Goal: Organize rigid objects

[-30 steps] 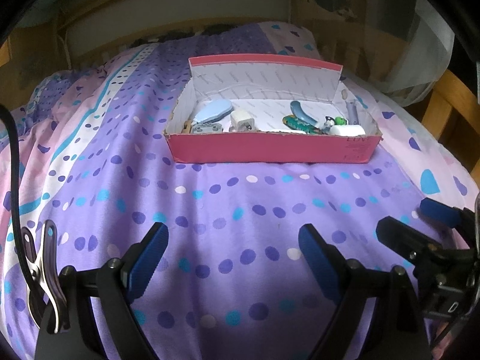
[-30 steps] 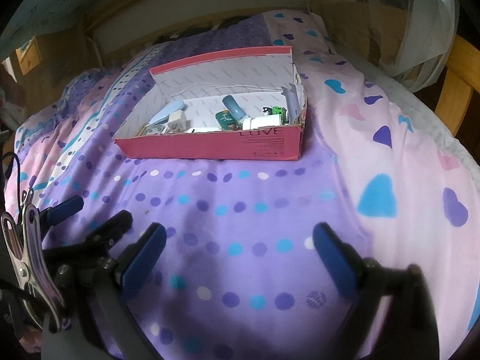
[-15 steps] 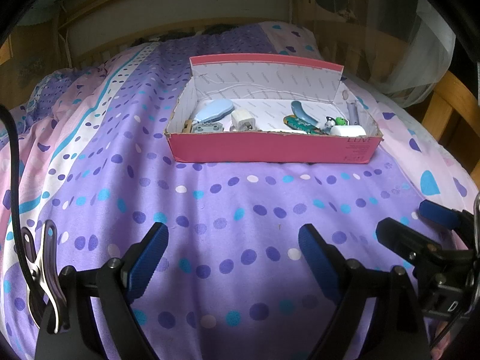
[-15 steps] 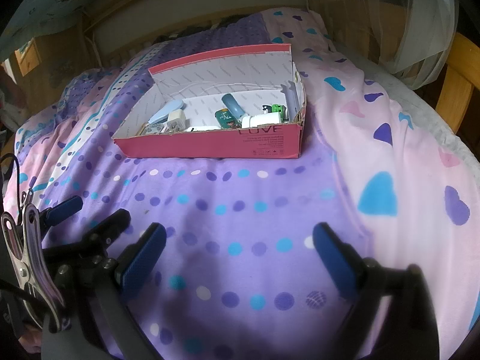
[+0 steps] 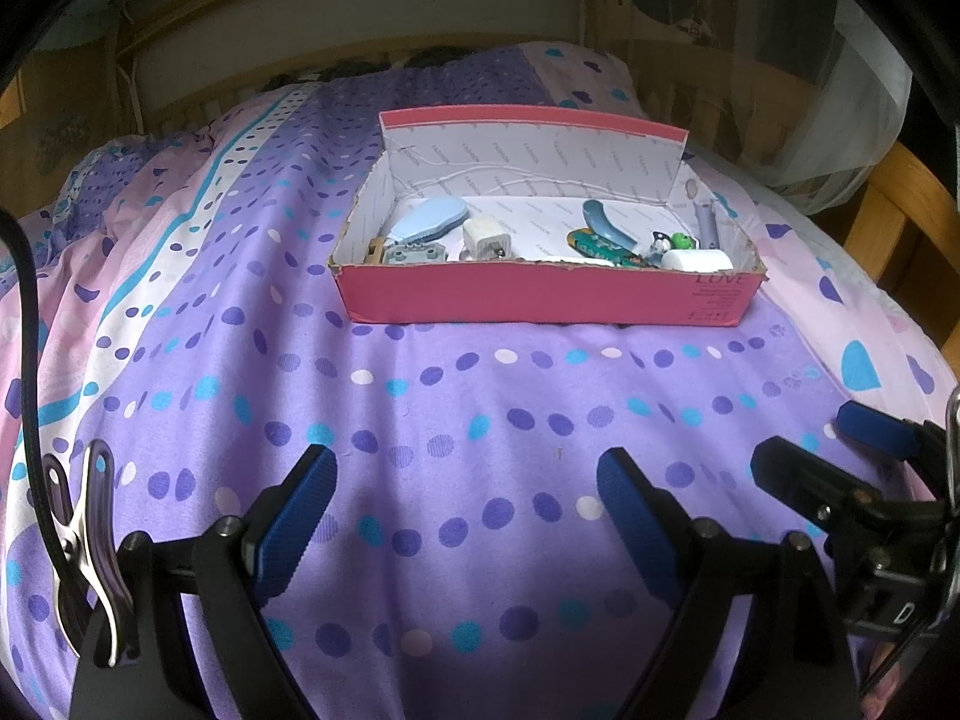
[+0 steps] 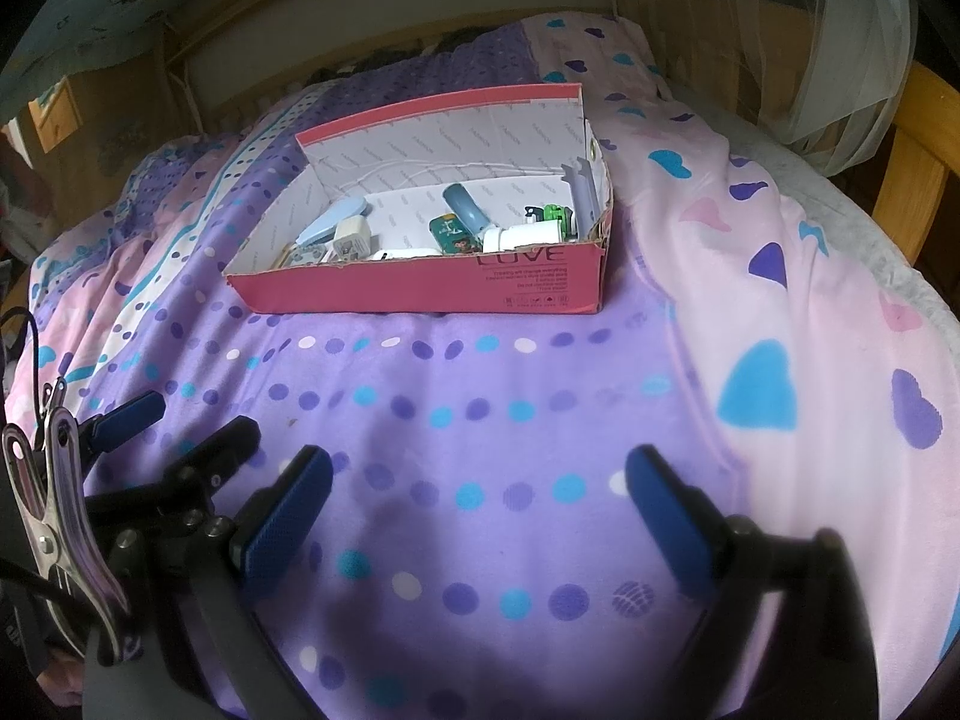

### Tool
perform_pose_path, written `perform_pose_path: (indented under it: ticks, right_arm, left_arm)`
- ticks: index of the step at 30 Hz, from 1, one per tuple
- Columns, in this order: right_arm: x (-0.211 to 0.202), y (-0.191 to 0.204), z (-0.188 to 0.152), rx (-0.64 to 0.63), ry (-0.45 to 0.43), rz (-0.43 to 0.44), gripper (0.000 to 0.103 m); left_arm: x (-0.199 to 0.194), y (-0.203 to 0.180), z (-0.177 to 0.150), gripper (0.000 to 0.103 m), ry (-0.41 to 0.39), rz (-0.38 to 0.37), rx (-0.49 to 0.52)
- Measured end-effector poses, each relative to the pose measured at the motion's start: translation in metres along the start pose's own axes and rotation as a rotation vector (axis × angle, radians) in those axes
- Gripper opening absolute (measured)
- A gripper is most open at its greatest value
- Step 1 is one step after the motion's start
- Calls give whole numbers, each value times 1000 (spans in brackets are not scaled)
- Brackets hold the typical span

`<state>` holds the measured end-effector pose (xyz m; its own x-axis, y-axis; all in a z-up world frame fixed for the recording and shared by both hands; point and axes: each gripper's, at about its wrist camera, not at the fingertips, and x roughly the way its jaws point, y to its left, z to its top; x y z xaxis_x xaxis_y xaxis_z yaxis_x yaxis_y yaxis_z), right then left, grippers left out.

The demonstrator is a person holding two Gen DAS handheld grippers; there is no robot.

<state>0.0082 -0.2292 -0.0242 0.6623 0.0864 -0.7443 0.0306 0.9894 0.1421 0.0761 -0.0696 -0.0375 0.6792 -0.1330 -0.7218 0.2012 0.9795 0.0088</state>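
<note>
Over the last second almost nothing changed: the left gripper (image 5: pixel 465 501) and right gripper (image 6: pixel 480 501) stay spread and empty above the bedspread (image 5: pixel 480 408), while the small objects (image 5: pixel 480 237) lie together in the pink box (image 5: pixel 540 294), which fits either tidying finished or sorting to come.

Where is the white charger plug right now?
In both views the white charger plug lies inside the pink box, toward its left end, between the light blue oval case and the green patterned item.
</note>
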Motion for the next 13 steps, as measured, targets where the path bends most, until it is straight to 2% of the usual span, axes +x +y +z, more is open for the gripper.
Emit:
perform_pose_path:
  ticks: [13]
  right_arm:
    - [0,0,0,2,1,0,100]
  left_arm:
    - [0,1,-2,92,-8,-12,-4]
